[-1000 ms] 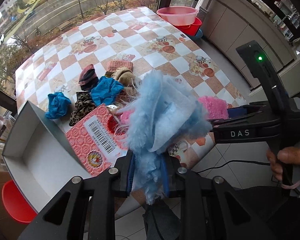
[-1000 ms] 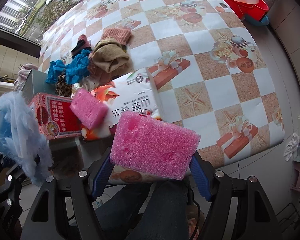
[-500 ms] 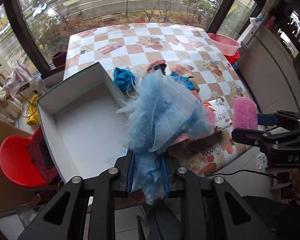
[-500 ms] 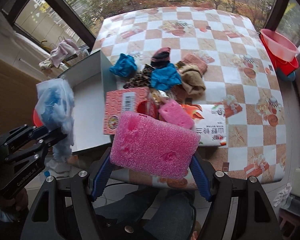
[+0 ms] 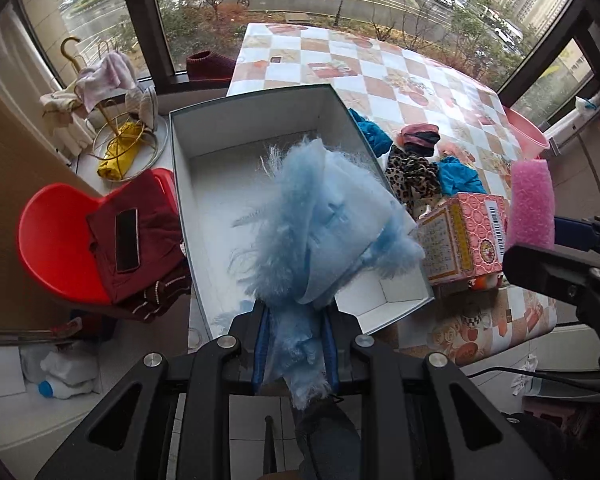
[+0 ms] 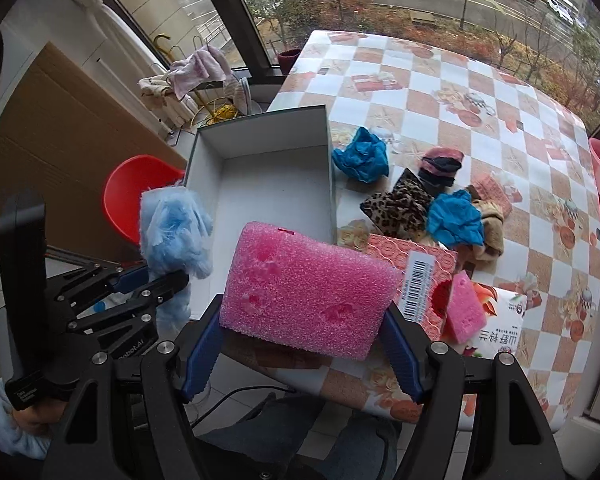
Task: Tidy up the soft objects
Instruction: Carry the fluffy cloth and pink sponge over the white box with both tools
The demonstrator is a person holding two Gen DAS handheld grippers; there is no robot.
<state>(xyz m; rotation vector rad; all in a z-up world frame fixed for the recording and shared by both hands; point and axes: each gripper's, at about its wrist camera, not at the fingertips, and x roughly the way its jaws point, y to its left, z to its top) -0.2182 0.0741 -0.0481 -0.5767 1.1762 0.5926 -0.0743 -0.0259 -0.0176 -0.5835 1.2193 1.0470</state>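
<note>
Grippers (image 5: pixel 296 344) (image 6: pixel 302 350) tilt steeply down above box (image 6: pixel 260 128).

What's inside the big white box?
The open white cardboard box looks empty: only its bare white floor shows. The fluffy light-blue cloth and pink foam sponge, held in the grippers, hide its near end.

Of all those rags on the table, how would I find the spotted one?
Start at the checkered table and find the open white box at its edge. Right of it lies a heap of cloths; the leopard cloth sits between two bright blue cloths. It alone has brown and black spots.
</note>
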